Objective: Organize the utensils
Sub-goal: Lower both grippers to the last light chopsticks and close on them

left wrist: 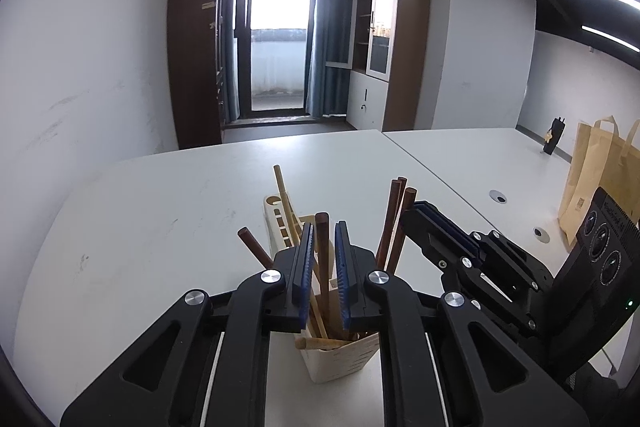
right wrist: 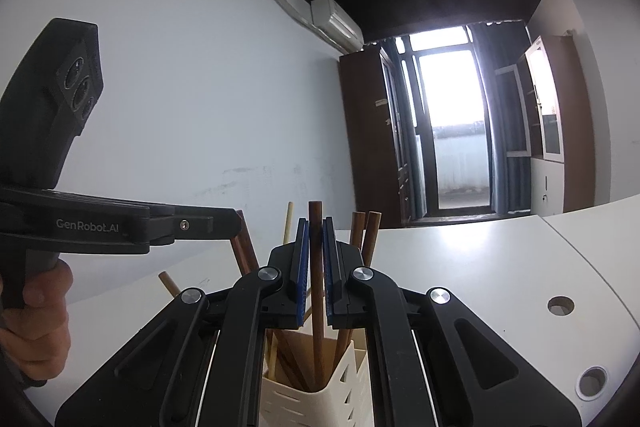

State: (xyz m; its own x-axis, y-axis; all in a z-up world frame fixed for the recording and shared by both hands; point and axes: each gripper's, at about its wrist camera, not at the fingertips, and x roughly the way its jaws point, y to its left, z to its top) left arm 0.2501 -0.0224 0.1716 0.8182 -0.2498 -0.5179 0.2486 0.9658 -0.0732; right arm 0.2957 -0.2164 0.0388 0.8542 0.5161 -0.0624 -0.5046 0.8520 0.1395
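Chopsticks stand loose in the cream holder (left wrist: 338,359) near the table's (left wrist: 160,211) front edge. Right gripper (right wrist: 316,267) is clamped on one dark stick (right wrist: 316,227); lower it straight down. Left gripper (left wrist: 323,267), pads slightly apart around another stick (left wrist: 322,239), should back off without tipping the holder.

Office: white desks (left wrist: 200,195) with grommets, filing cabinet (left wrist: 390,55).
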